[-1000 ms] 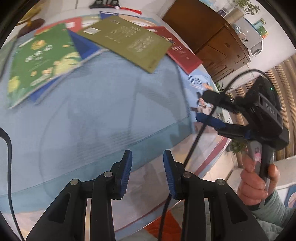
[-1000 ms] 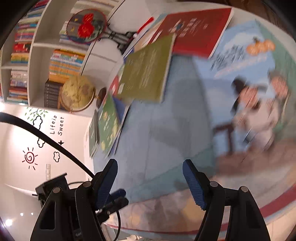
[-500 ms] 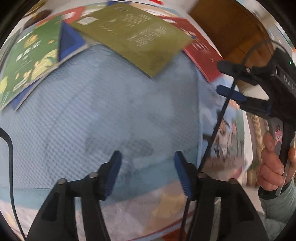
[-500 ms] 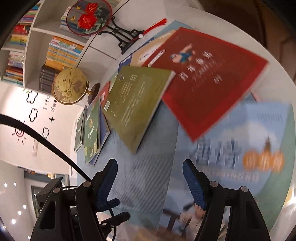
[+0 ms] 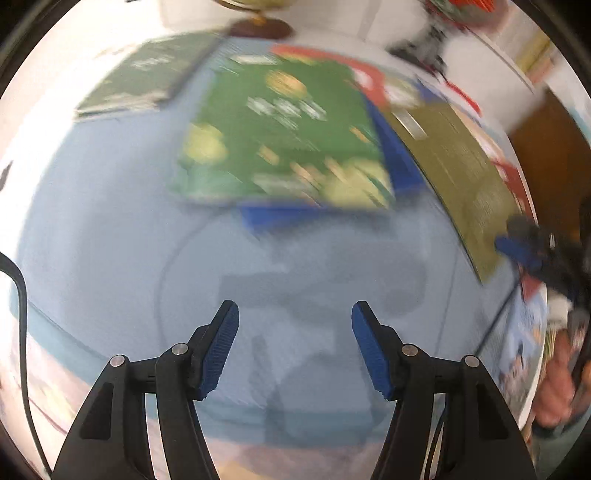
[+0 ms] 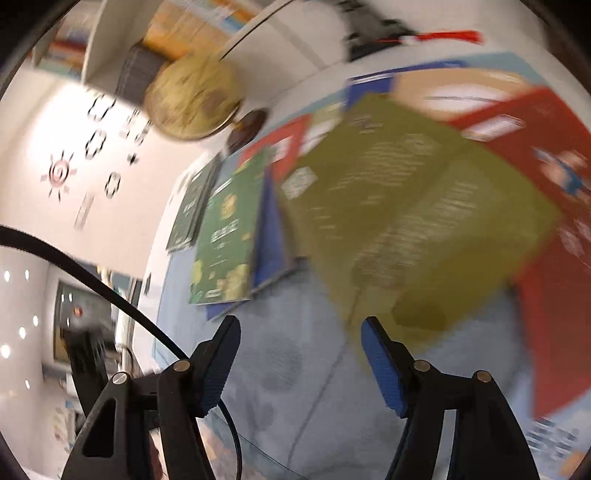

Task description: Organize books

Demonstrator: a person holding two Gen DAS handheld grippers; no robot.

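Several books lie fanned across the far side of a light blue tabletop [image 5: 122, 229]. In the left wrist view a green book [image 5: 284, 140] rests on a blue book [image 5: 400, 162], with an olive book [image 5: 465, 173] to the right and a dark green book [image 5: 147, 74] to the left. My left gripper [image 5: 295, 317] hovers open over bare tabletop, short of the green book. My right gripper [image 6: 301, 328] has its jaws closing on nothing; its right fingertip is by the near corner of the olive book [image 6: 406, 206]. A red book [image 6: 554, 192] lies under the olive book's right side. Both views are blurred.
A golden globe [image 6: 192, 99] on a dark base stands behind the books, near a white bookshelf [image 6: 110, 44]. A black stand with a red tassel [image 6: 447, 36] stands at the back. The right gripper [image 5: 528, 251] and the hand holding it show at the left view's right edge.
My left jaws have spread wider and that view has swung left onto the green book and globe. The right gripper has swung left along the books, bringing the olive book up close.
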